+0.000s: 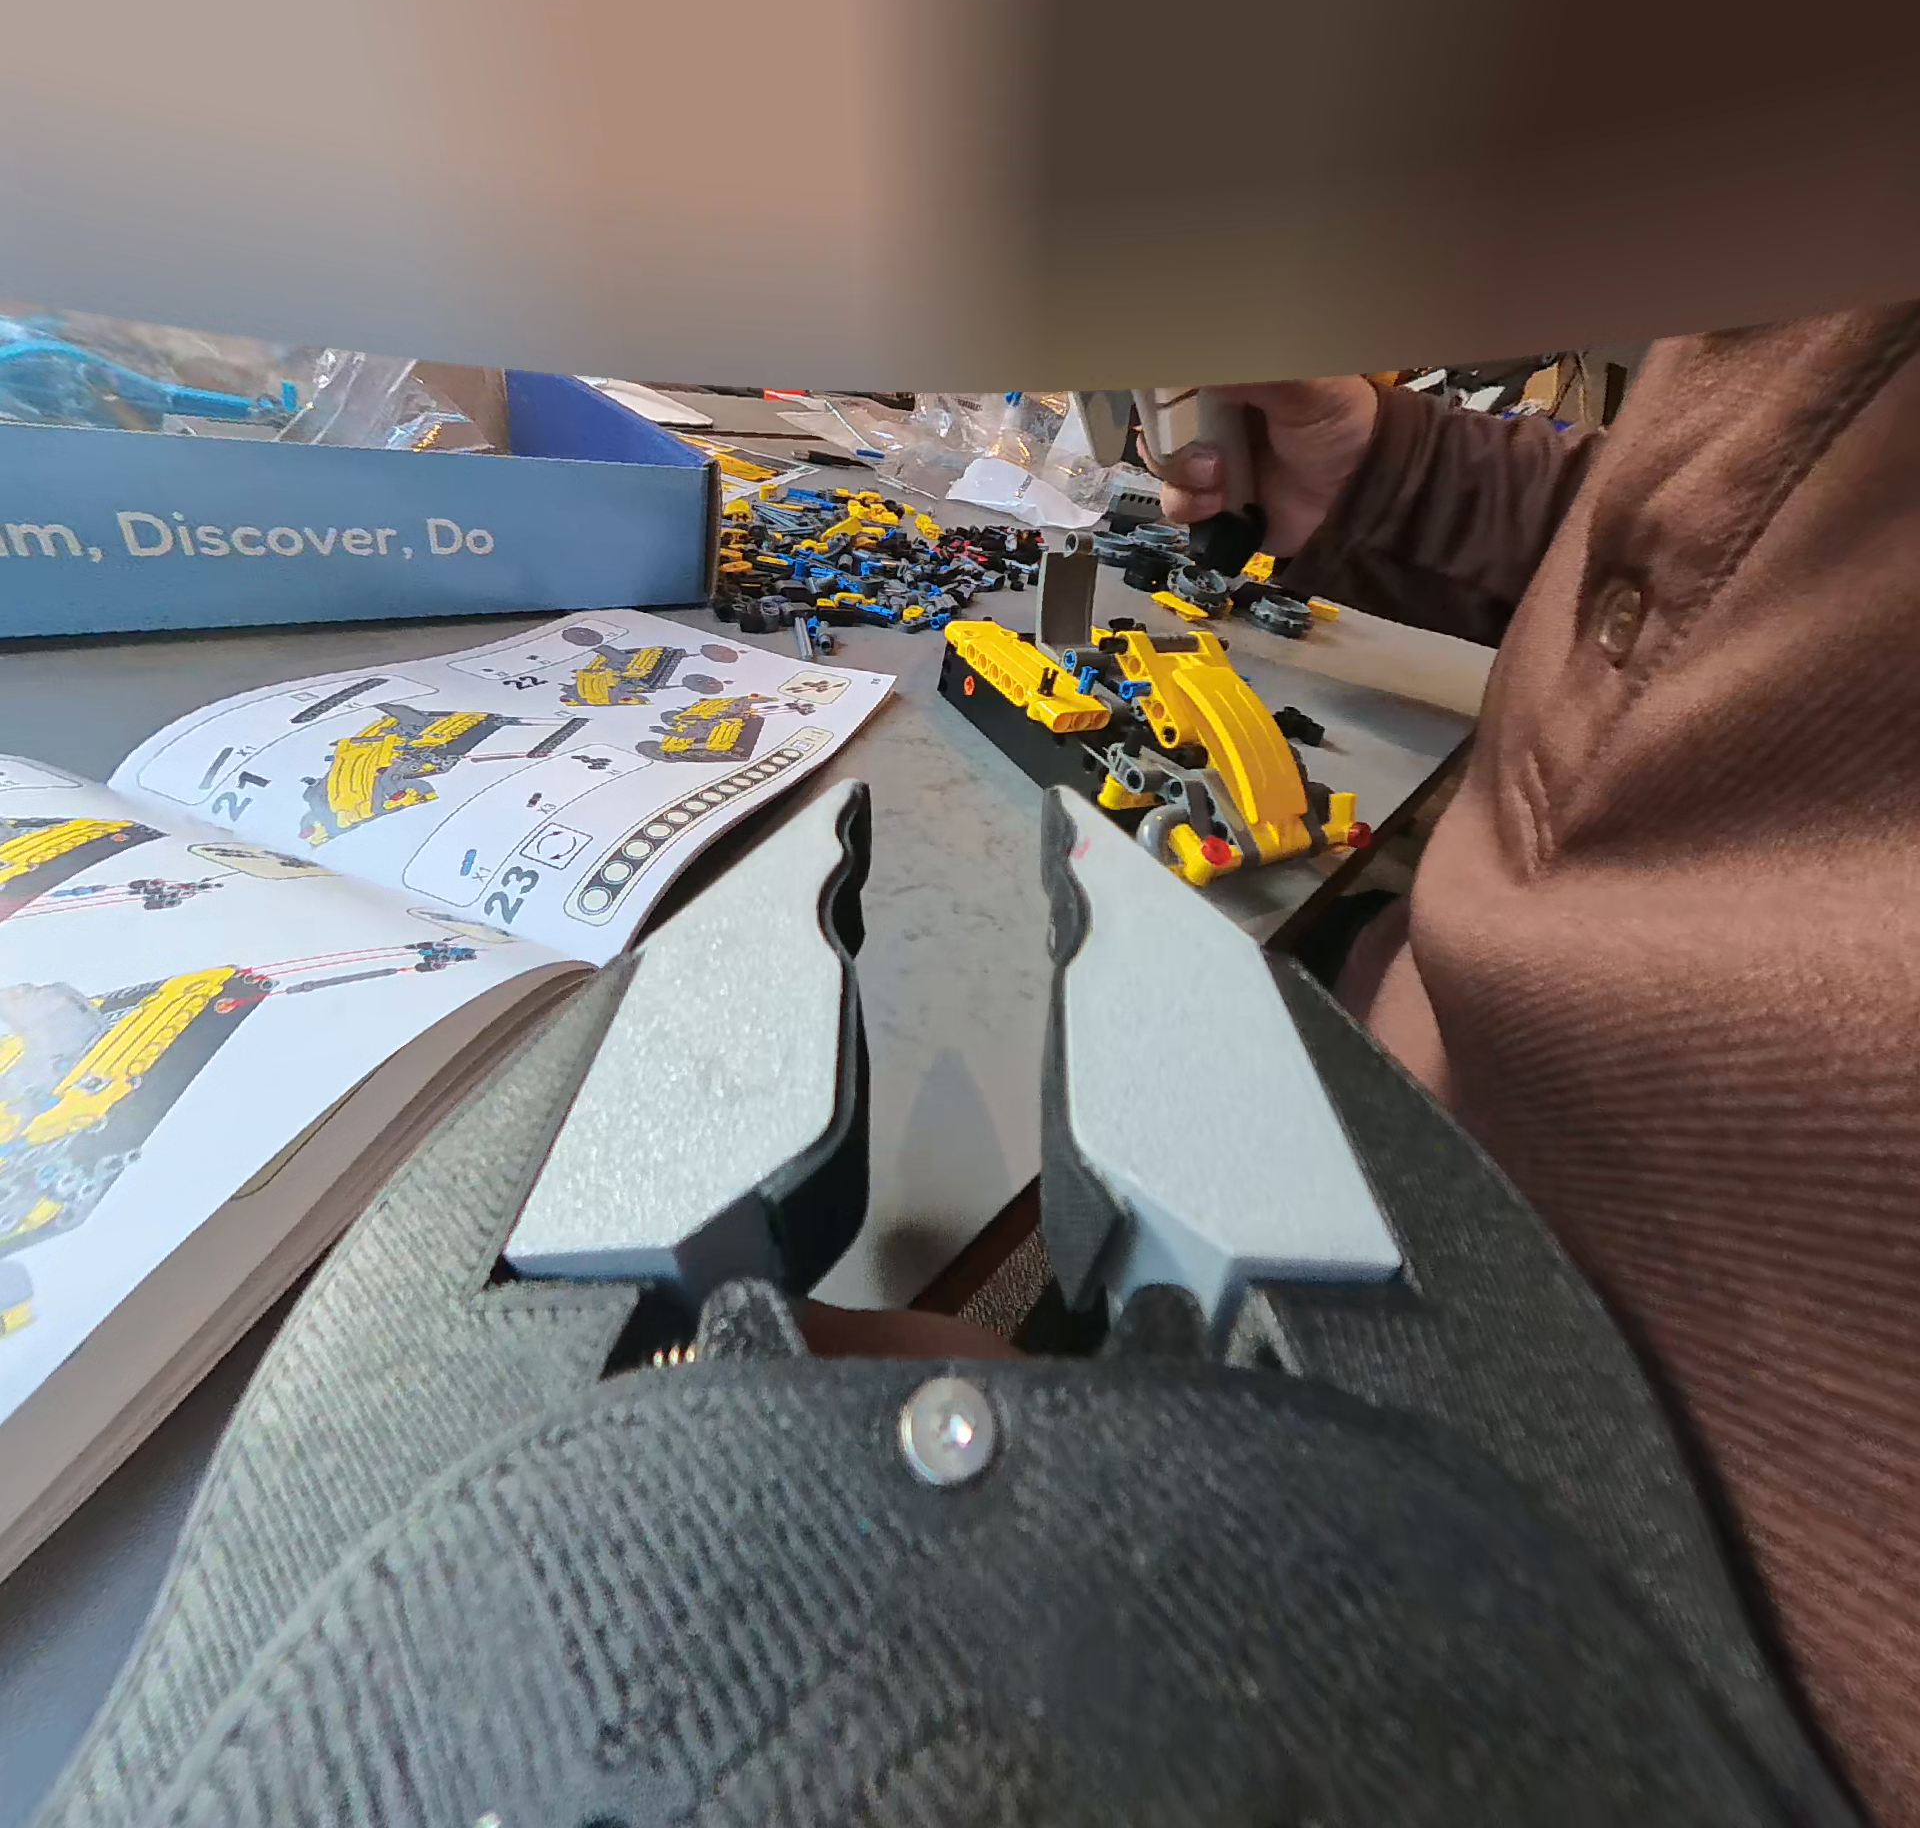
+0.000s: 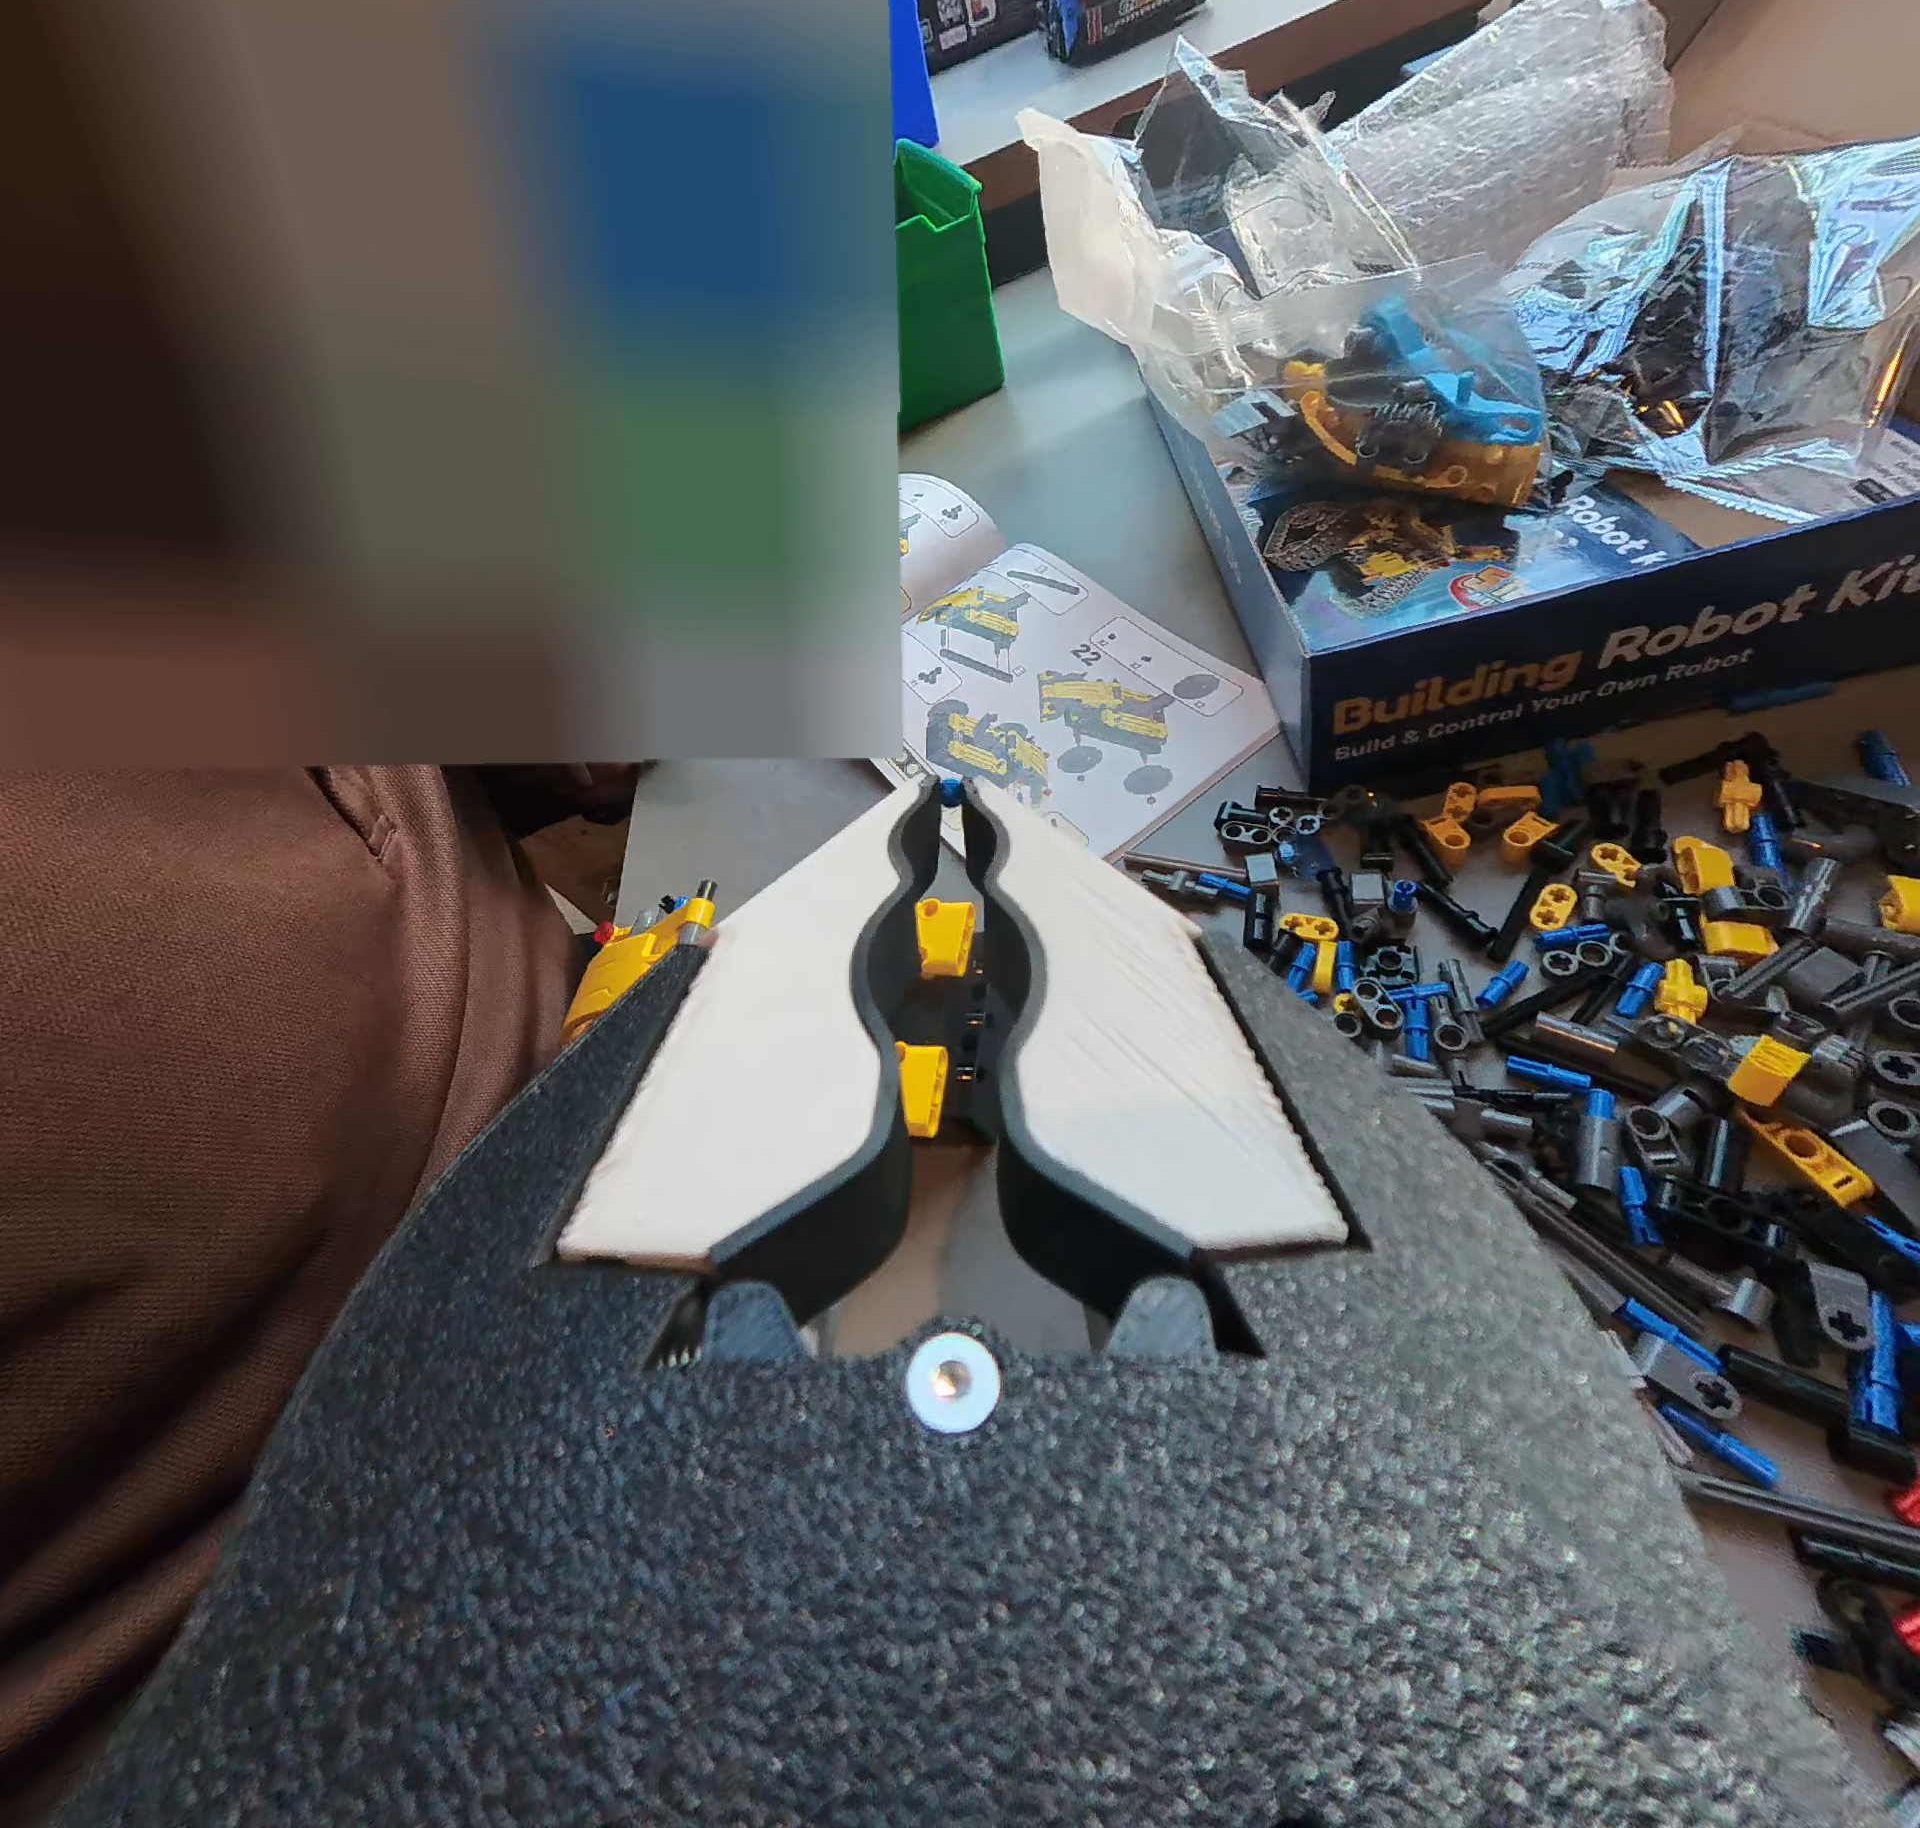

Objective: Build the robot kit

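My left hand-held gripper (image 1: 956,833) hangs over the grey surface (image 1: 935,905), jaws apart with a clear gap, nothing between them. Open instruction booklet (image 1: 499,791) just to its left, near corner almost under the left finger. Yellow-and-black brick model (image 1: 1153,750) ahead and to the right, sitting on the surface, not touched by this gripper. Loose pile of small parts (image 1: 862,563) farther ahead, beyond the booklet; a few grey wheels (image 1: 1195,573) ahead-right of that. Blue kit box (image 1: 343,542) ahead-left, behind the booklet. Brown sleeve and torso of a person fill the right side.

My right hand-held gripper (image 2: 951,793) is nearly closed at the tips, pinching a small blue pin (image 2: 950,791). Below the gap between its fingers I see yellow and black bits of the brick model (image 2: 940,1009), so it's directly above the model; the model's yellow end (image 2: 649,937) sticks out left of the left finger. Can't tell whether the pin touches the model. Same booklet (image 2: 1060,677) lies just ahead of the tips. Parts pile (image 2: 1621,1030) is spread to the right. Open blue box (image 2: 1558,677) ahead-right, with crumpled clear plastic bags (image 2: 1455,251) in it, one holding blue and yellow pieces. Green bin (image 2: 945,292) farther ahead.
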`<state>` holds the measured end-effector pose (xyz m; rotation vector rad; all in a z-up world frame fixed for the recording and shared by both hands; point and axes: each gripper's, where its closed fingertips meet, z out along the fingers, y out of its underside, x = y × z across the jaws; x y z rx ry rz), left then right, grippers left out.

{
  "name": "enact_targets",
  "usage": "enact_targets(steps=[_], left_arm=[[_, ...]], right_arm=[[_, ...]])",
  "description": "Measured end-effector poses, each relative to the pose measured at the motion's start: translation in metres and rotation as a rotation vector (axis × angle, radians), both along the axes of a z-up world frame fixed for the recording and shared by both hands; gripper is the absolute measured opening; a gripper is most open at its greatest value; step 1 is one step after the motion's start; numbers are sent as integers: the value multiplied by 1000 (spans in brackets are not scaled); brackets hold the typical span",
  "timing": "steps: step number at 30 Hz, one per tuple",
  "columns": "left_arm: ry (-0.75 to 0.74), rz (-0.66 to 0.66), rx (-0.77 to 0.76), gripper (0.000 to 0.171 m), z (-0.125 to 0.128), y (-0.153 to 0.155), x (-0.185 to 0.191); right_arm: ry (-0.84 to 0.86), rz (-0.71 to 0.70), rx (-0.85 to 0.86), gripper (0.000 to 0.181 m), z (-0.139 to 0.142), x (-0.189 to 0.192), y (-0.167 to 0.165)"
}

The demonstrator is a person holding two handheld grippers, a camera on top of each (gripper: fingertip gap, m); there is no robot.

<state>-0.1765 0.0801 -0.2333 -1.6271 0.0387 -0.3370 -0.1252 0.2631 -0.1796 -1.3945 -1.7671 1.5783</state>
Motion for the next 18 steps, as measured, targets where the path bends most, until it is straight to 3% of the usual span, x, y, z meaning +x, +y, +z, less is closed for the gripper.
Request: enact_targets(steps=[18], left_arm=[[23,45,7,30,6,-7,-8]], right_arm=[[-1,5,20,0,3,7,-15]])
